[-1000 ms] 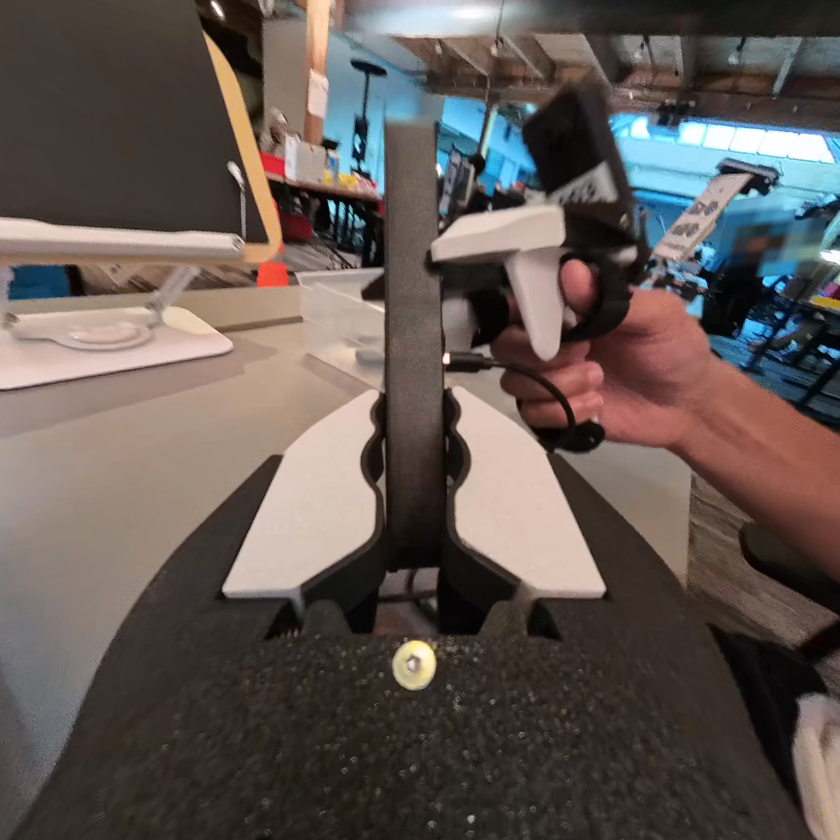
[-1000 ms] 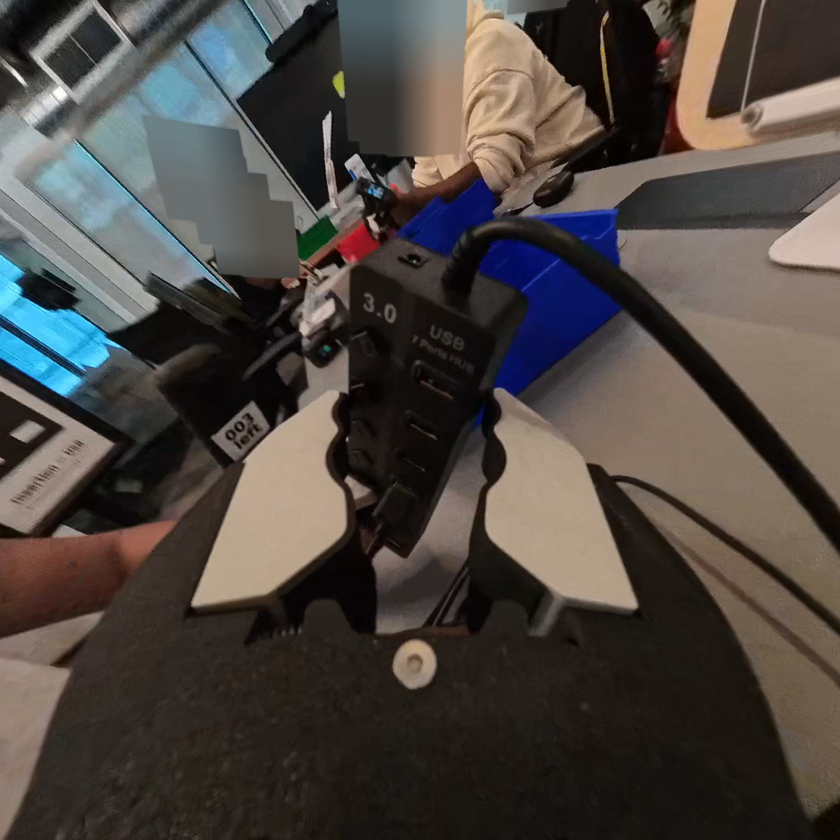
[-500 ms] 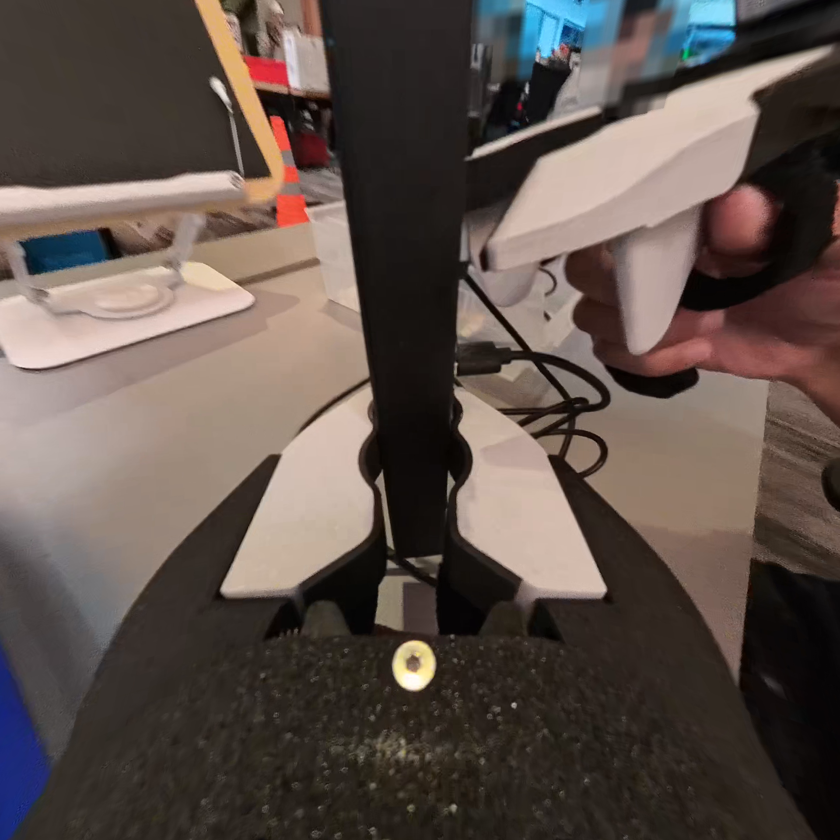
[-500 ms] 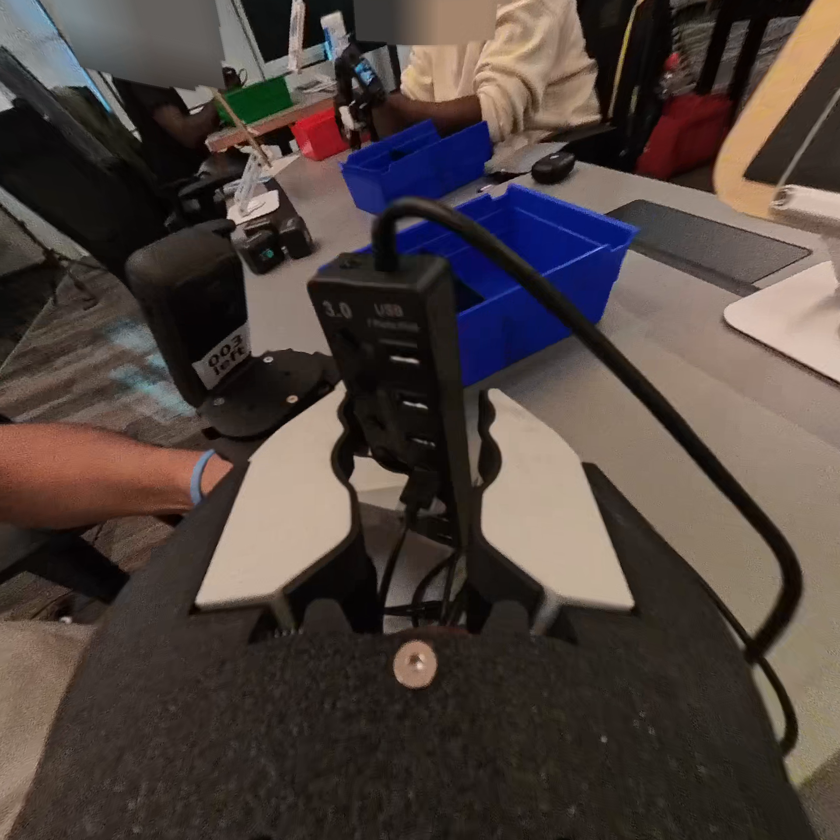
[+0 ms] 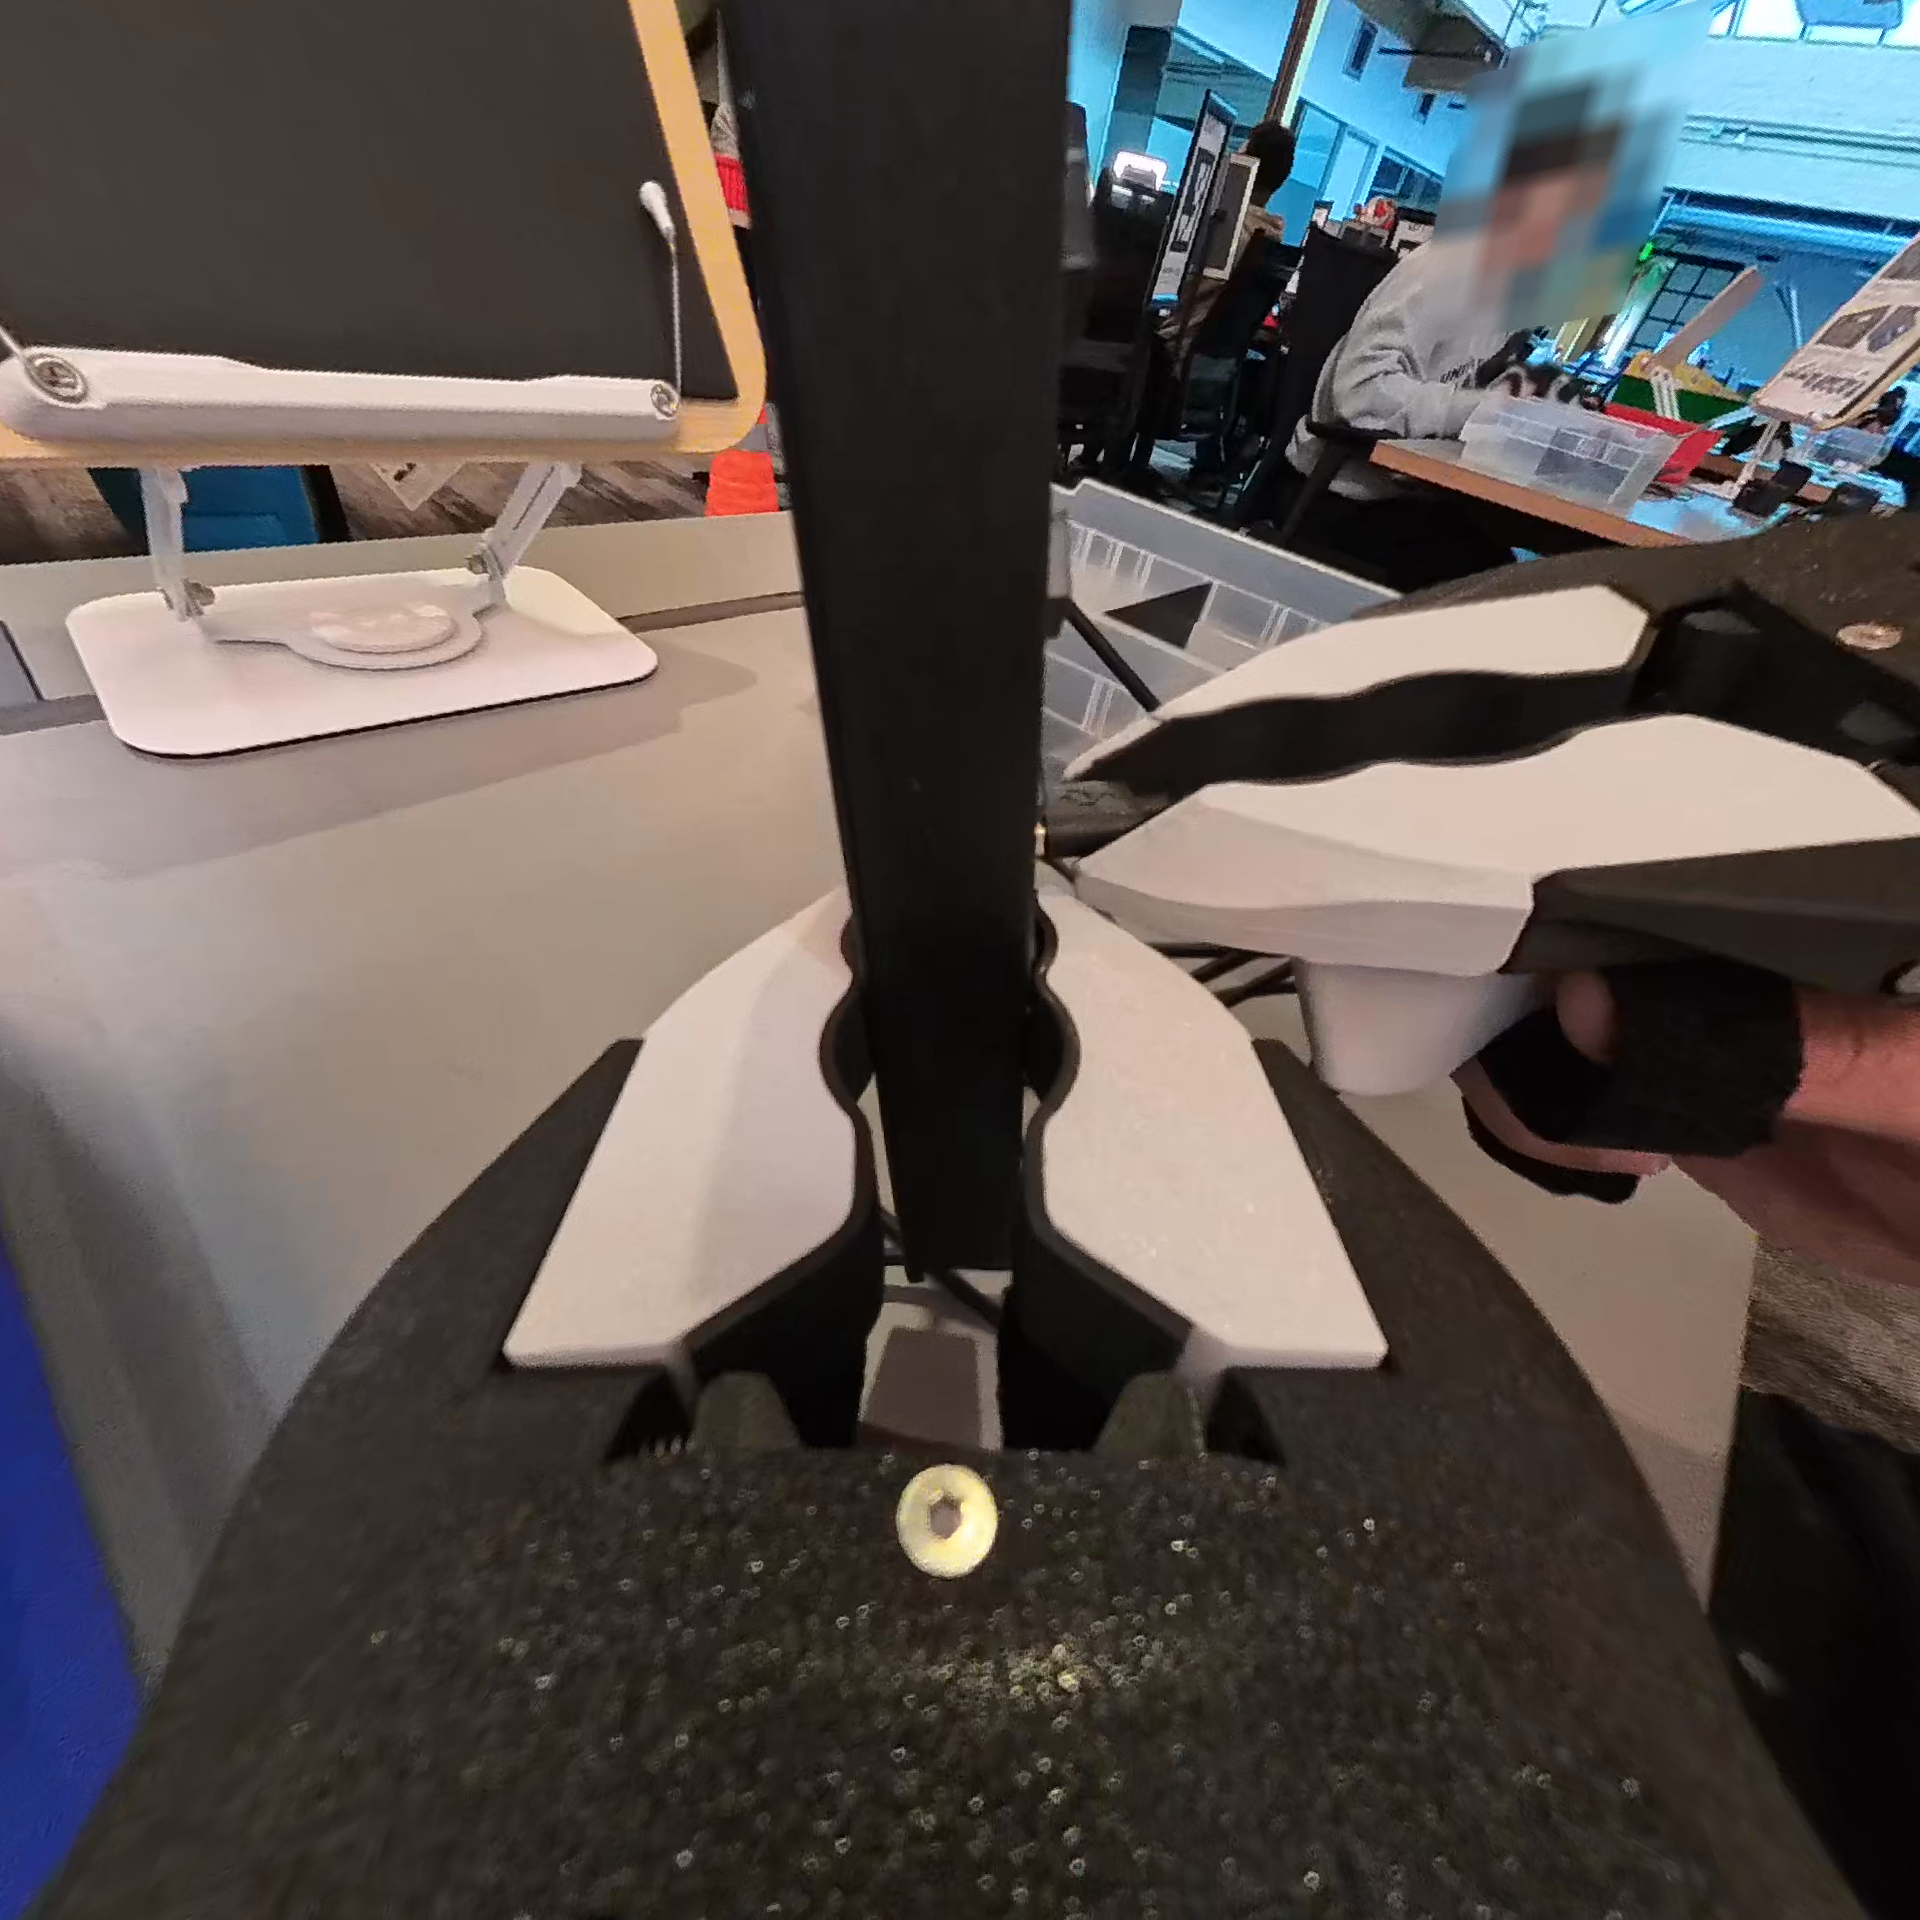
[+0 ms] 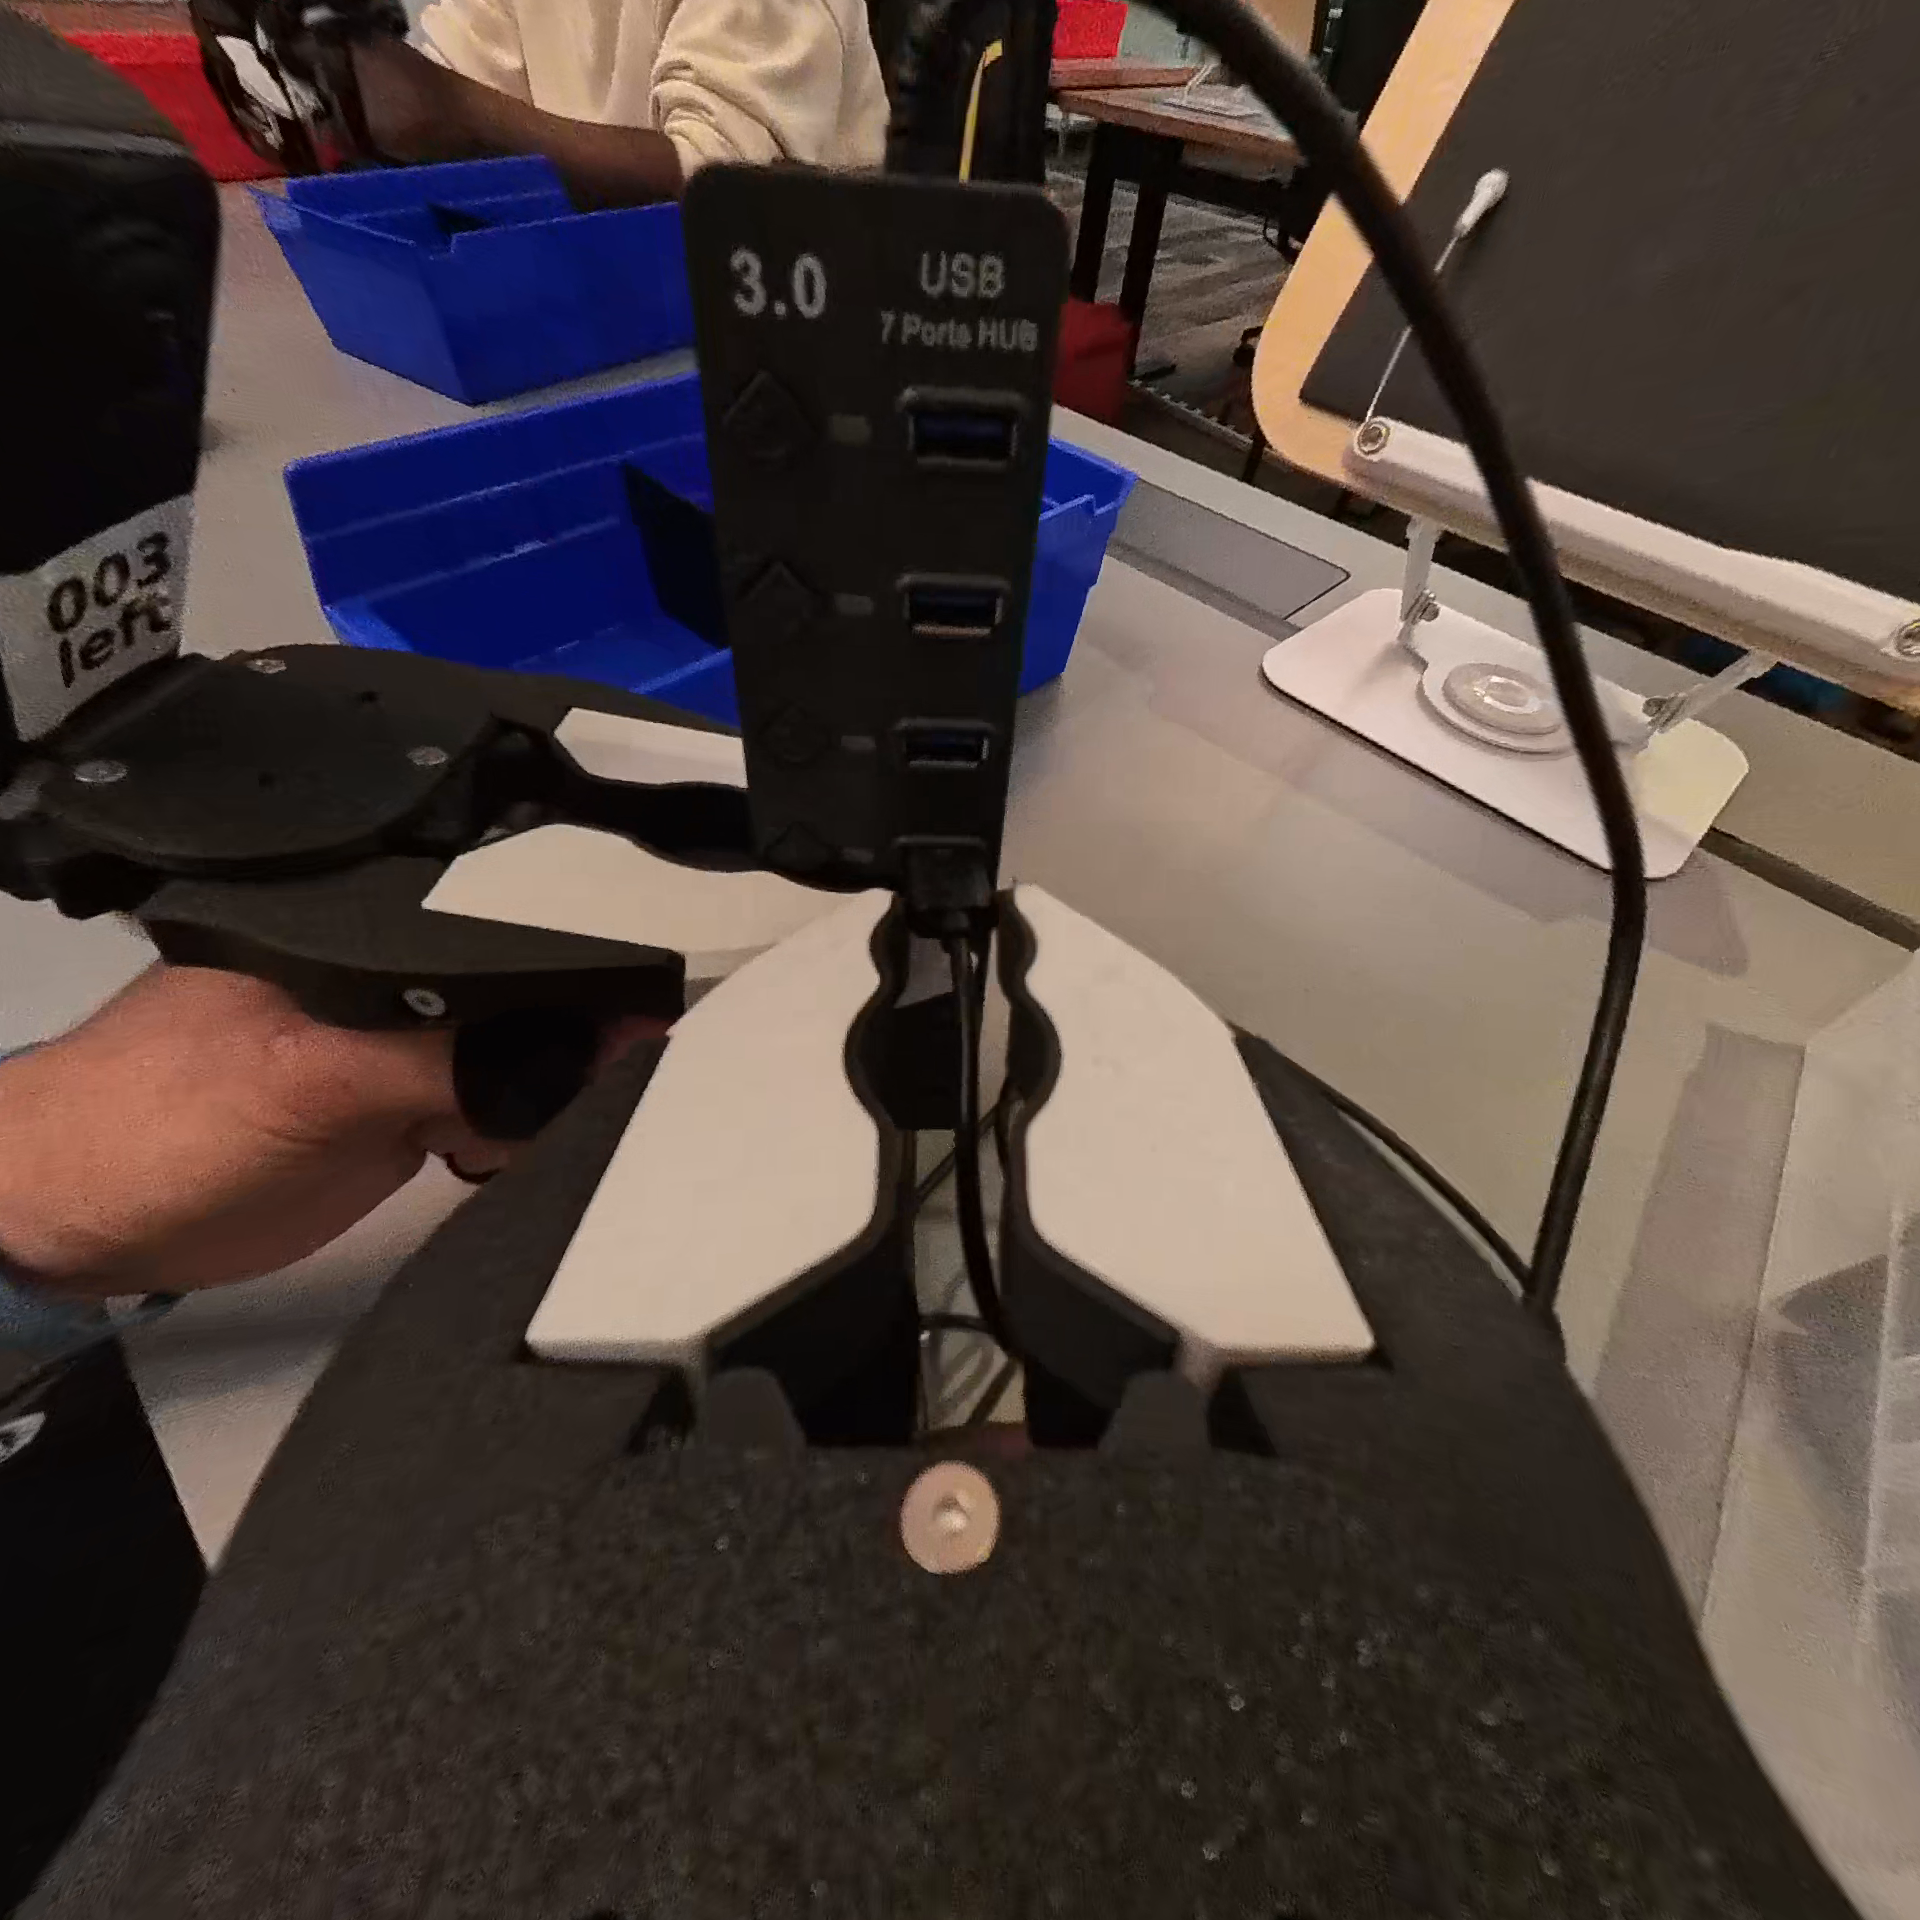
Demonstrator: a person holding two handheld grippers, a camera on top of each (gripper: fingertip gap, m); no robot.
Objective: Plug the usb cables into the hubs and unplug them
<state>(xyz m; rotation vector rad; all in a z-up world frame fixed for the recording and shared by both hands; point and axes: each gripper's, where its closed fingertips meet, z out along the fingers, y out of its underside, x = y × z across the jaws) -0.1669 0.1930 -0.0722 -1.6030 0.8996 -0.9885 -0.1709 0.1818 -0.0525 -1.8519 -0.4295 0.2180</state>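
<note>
Left wrist view: left gripper clamped on the narrow sides of the black hub, held upright, edge-on to camera, above the grey table. Right gripper comes in from the right, tips at the hub's right face, nearly closed on a plug there. White stand far left.

Right wrist view: hub upright, ports facing camera. Right gripper fingers nearly together around the black plug seated in the lowest visible port; cable runs back between them. Left gripper holds the hub from the left. Blue bin behind. Thick hub cable arcs right.
</note>
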